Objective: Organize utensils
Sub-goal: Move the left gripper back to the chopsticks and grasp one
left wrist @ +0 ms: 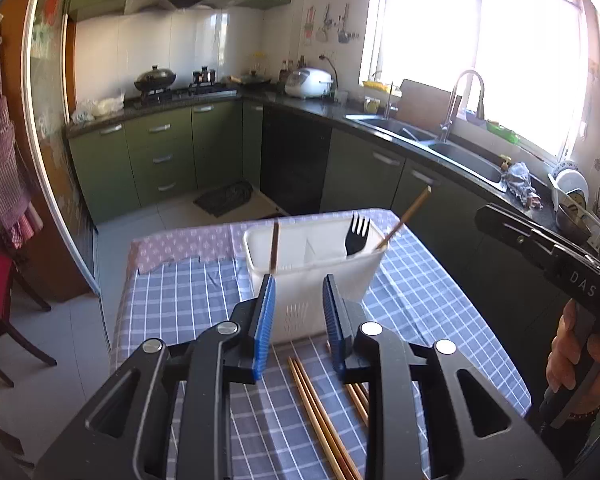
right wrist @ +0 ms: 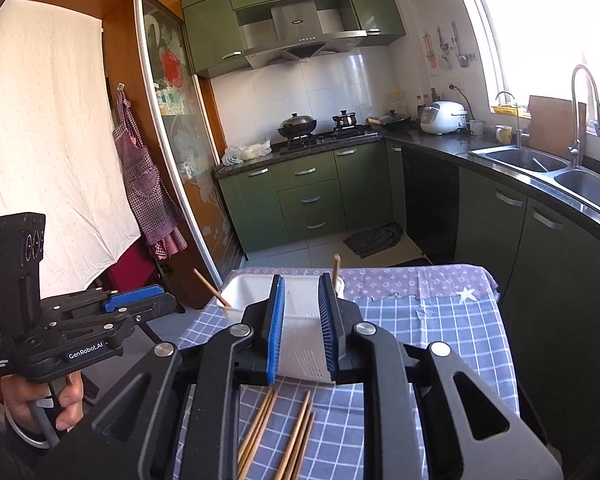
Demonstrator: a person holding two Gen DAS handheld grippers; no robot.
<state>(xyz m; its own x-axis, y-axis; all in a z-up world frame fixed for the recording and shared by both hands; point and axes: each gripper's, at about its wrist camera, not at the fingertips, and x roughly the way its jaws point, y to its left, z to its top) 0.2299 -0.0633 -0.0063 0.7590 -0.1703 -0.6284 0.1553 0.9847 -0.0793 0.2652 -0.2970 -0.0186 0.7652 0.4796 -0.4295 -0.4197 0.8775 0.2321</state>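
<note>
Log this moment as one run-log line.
left gripper: open, empty | right gripper: open, empty | white caddy: black fork, two chopsticks | loose chopsticks: on checked tablecloth

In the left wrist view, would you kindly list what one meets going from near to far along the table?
Loose chopsticks → left gripper → white utensil holder → black fork standing in it → lilac cloth at the table's far edge.

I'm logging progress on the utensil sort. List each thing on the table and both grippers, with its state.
Left gripper: open, empty.
Right gripper: open, empty.
White utensil caddy: upright on the checked tablecloth.
Black fork: standing in caddy, tines up.
Two chopsticks: standing in caddy, one at each end.
Loose chopsticks: lying flat on cloth, not yet sorted.
</note>
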